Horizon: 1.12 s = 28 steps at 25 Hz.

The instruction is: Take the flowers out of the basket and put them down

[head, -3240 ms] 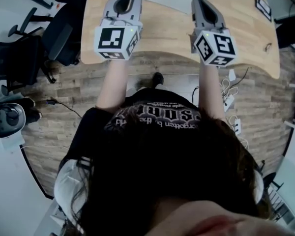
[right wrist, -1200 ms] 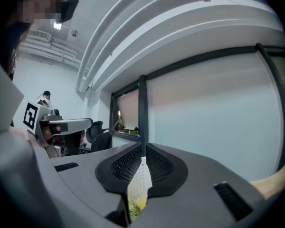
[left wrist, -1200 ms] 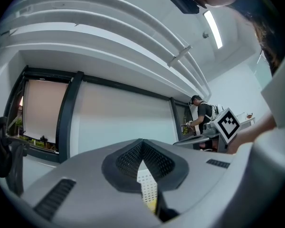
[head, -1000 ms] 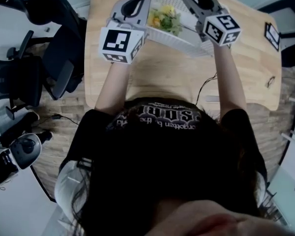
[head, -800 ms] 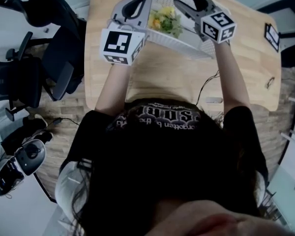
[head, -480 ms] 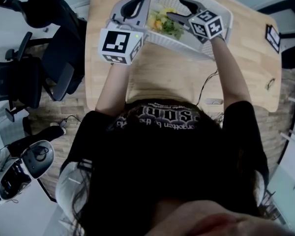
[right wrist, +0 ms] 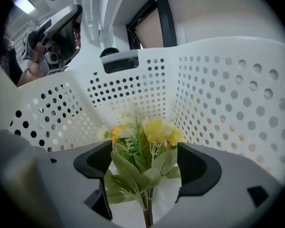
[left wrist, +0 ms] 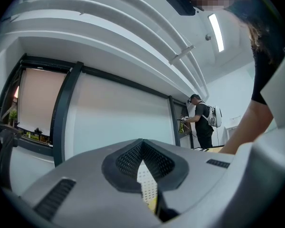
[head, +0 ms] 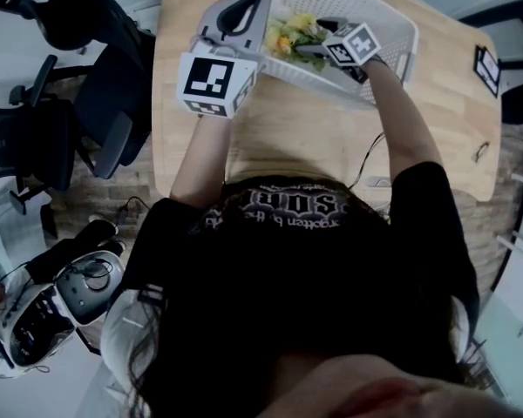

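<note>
A white perforated basket [head: 392, 16] stands on the wooden table [head: 314, 138], and a bunch of yellow and orange flowers [head: 289, 35] with green leaves lies inside it. My right gripper [head: 312, 49] is down in the basket and points left at the bunch. In the right gripper view its jaws are opening wide around the flowers [right wrist: 154, 129], and the pads do not touch the stems or leaves. The right gripper [right wrist: 145, 163] faces the basket wall [right wrist: 228, 94]. My left gripper [head: 244, 7] hovers at the basket's left rim, shut and holding nothing, tips [left wrist: 142, 144] aimed up and away.
Office chairs [head: 61, 120] stand left of the table. A grey device [head: 44, 312] and cables lie on the floor at lower left. A small black item [head: 486, 59] rests near the table's right edge. A person with a backpack [left wrist: 202, 122] stands far off.
My right gripper has swung left and down into the basket until it reached the flowers, and its jaws have spread. The left gripper has stayed at the basket's left rim.
</note>
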Motion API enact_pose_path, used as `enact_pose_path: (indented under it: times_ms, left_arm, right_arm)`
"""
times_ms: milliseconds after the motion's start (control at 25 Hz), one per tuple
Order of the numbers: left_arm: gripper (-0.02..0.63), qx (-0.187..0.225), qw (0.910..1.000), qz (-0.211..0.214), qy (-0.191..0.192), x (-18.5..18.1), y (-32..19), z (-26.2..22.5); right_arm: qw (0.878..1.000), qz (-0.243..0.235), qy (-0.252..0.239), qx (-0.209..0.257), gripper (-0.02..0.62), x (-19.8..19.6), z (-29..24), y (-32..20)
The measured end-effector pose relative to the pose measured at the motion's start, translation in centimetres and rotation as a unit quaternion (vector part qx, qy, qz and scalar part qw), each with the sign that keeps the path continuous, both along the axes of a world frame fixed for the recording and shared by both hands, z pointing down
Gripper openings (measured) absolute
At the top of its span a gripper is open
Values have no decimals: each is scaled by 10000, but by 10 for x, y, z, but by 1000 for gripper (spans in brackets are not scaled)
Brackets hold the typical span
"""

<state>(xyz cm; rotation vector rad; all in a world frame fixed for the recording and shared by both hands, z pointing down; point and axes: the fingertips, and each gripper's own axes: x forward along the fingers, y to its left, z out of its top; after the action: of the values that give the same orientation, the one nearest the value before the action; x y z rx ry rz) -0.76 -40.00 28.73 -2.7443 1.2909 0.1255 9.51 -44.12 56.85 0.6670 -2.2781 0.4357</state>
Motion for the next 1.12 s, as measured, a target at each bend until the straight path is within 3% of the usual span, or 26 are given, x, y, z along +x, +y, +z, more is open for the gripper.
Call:
enact_pose_path:
  times_ms: [680, 880, 1120]
  left_arm:
    - [2, -68, 9999, 2, -79, -7, -8, 10]
    - [2, -104, 9999, 15, -74, -7, -9, 10]
    - [2, -60, 9999, -44, -84, -9, -8, 7]
  right_arm:
    - [9962, -397, 566, -532, 408, -1, 55, 16]
    - [9929, -780, 779, -444, 268, -7, 53, 22]
    - [9909, -879, 1005, -185, 153, -1, 37, 17]
